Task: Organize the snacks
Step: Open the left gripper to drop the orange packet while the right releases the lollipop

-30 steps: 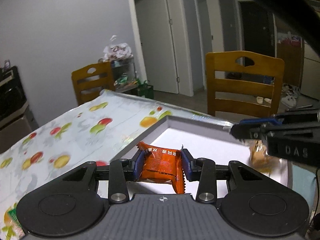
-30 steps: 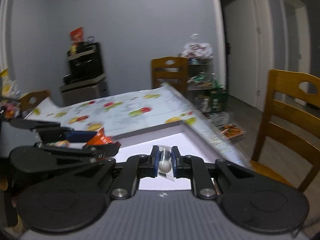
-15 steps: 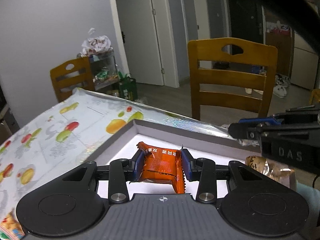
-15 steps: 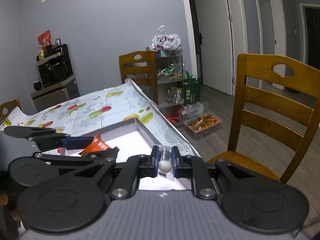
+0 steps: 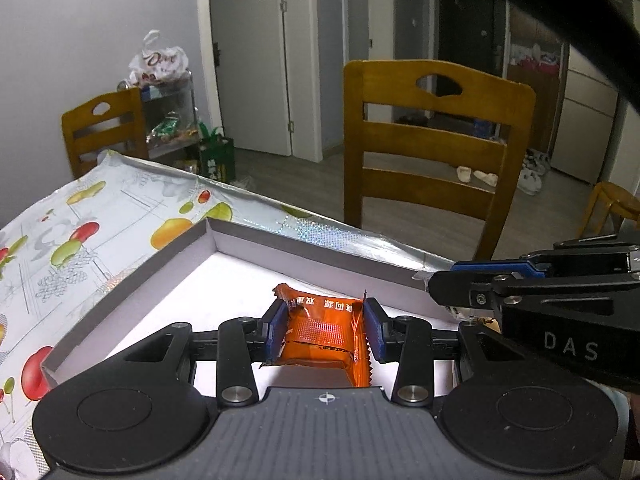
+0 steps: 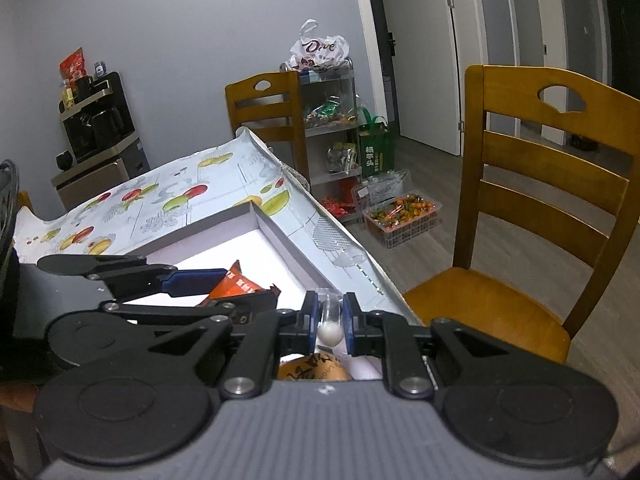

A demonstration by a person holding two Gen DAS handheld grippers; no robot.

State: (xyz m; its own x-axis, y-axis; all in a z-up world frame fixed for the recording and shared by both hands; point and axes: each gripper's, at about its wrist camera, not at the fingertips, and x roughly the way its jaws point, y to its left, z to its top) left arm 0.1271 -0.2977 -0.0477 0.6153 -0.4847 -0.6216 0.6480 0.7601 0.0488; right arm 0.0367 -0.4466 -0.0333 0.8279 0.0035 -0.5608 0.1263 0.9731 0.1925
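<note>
Orange snack packet [image 5: 324, 332], fruit-patterned tablecloth [image 5: 80, 240]

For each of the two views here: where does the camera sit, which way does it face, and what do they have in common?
Left wrist: rides the left tongs, looking down-forward over the orange foil snack packet they clamp, into the shallow white cardboard box; right tongs enter from the right.
Right wrist: rides the right tongs, gripping a clear-wrapped snack; left tongs enter from the left.
Shared: box, packet, fruit-print tablecloth, wooden chair.

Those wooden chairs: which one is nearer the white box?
The wooden chair with its back facing us just past the white box, beyond the table edge. The other chair stands further off, at the table's far end by the shelf cart.
</note>
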